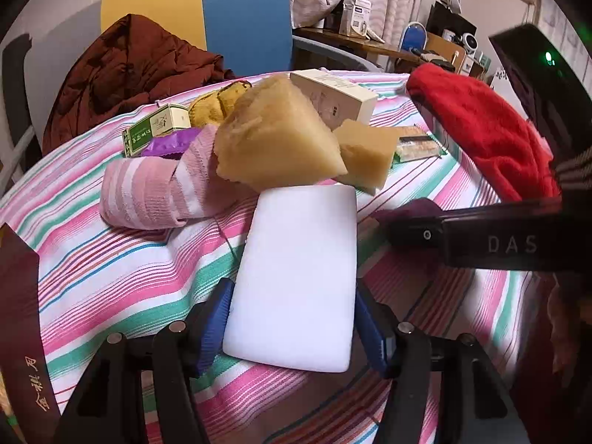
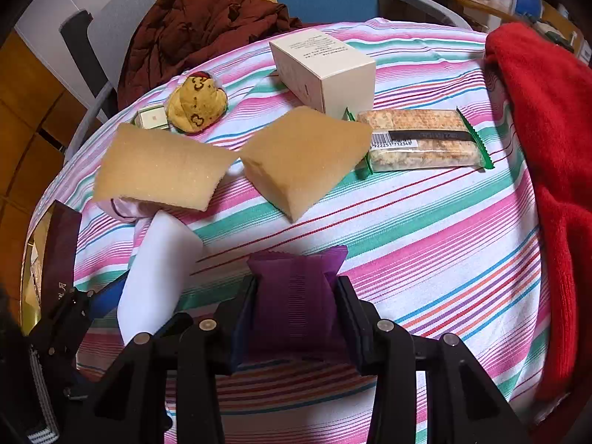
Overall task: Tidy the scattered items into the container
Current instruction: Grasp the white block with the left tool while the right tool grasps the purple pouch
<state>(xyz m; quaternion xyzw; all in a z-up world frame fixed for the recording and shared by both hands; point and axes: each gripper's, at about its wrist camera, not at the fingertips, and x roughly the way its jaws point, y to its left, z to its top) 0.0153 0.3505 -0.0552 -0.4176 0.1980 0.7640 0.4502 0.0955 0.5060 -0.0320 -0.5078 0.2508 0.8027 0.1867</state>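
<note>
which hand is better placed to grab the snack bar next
Neither is free: the left gripper holds the white foam block, the right gripper a purple packet. The snack bar lies nearer the right.

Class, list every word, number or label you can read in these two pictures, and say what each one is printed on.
"DAS": white letters on the black right tongs, cut off at the picture's edge.
"922251 71234": barcode digits on the snack bar wrapper, partly readable.
Gold characters on the dark red box: not readable.
Green box and cream box print: too small.
</note>
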